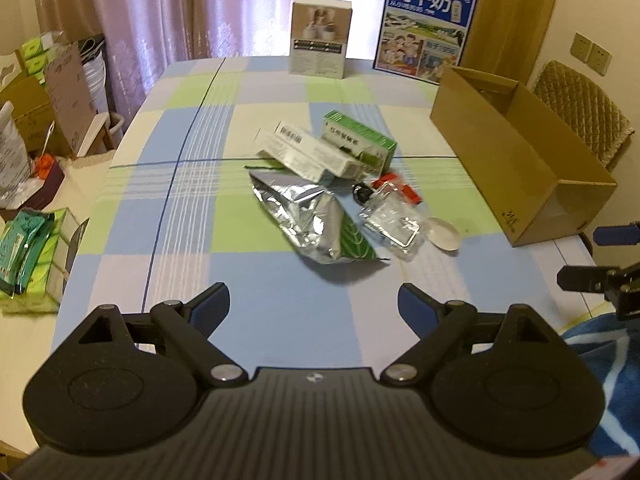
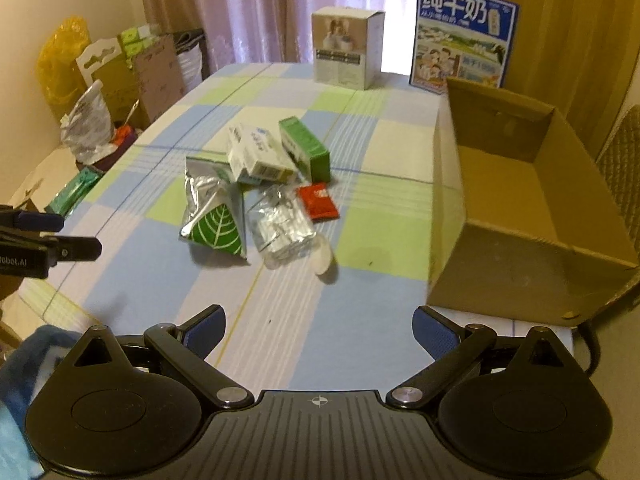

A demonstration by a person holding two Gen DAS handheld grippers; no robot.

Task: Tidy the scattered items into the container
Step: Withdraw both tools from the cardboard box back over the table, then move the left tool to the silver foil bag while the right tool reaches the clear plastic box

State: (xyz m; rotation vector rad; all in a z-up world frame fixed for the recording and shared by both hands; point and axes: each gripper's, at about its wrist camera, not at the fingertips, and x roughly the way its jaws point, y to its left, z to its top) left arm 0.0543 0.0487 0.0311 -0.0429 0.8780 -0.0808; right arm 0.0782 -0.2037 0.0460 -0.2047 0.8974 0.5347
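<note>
Both grippers, left gripper (image 1: 314,304) and right gripper (image 2: 318,324), hover with jaws wide, holding nothing. The scattered pile (image 1: 332,184) lies mid-bench; the open cardboard box (image 2: 520,208) stands right (upright cartons (image 1: 320,36) far behind).

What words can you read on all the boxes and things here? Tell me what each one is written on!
"纯牛奶": big white letters on the blue milk poster at the back of the table.
"obot.AI": on the side of the left gripper, start cut off.
Small print on the poster, the white box, the green box, the red packet and the tall box: too blurred to read.
</note>
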